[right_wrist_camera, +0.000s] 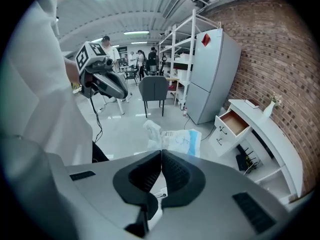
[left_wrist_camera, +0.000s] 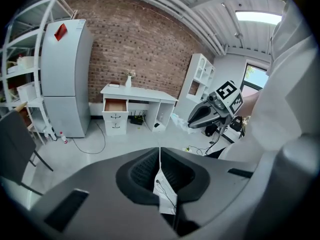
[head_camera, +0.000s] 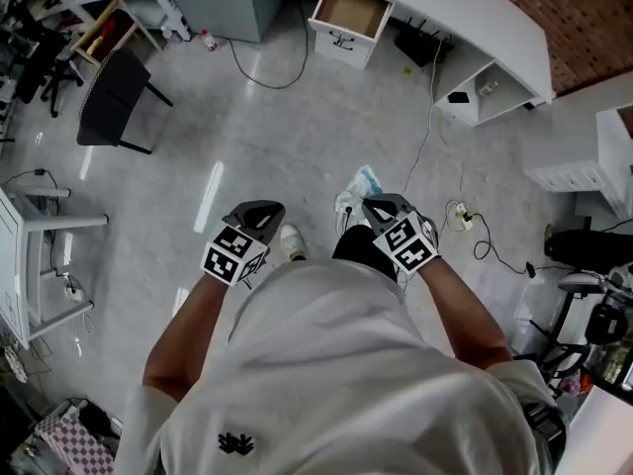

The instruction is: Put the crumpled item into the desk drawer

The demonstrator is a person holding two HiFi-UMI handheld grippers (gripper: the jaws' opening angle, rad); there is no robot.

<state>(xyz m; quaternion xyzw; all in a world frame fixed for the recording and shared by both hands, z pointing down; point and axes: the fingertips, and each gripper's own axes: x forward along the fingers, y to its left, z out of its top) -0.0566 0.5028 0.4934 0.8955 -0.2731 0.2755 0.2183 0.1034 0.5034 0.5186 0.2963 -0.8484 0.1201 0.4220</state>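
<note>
The crumpled item, a white and blue plastic bag [head_camera: 358, 184], sticks out past my right gripper [head_camera: 380, 209], which is shut on it at about waist height. In the right gripper view the bag [right_wrist_camera: 177, 138] bulges just beyond the closed right gripper [right_wrist_camera: 161, 153]. My left gripper [head_camera: 259, 215] is level with it to the left, shut with nothing in it [left_wrist_camera: 160, 151]. The white desk [head_camera: 465, 13] stands across the floor ahead, its drawer [head_camera: 348, 10] pulled open and showing a bare wooden bottom [right_wrist_camera: 234, 122]. From the left gripper view the drawer [left_wrist_camera: 115, 105] also shows open.
A grey fridge [left_wrist_camera: 64, 79] stands left of the desk. A black chair [head_camera: 117, 97] is at the far left. Cables and a power strip [head_camera: 463, 216] lie on the floor to the right. White shelving [left_wrist_camera: 201, 76] stands right of the desk. People stand far off behind.
</note>
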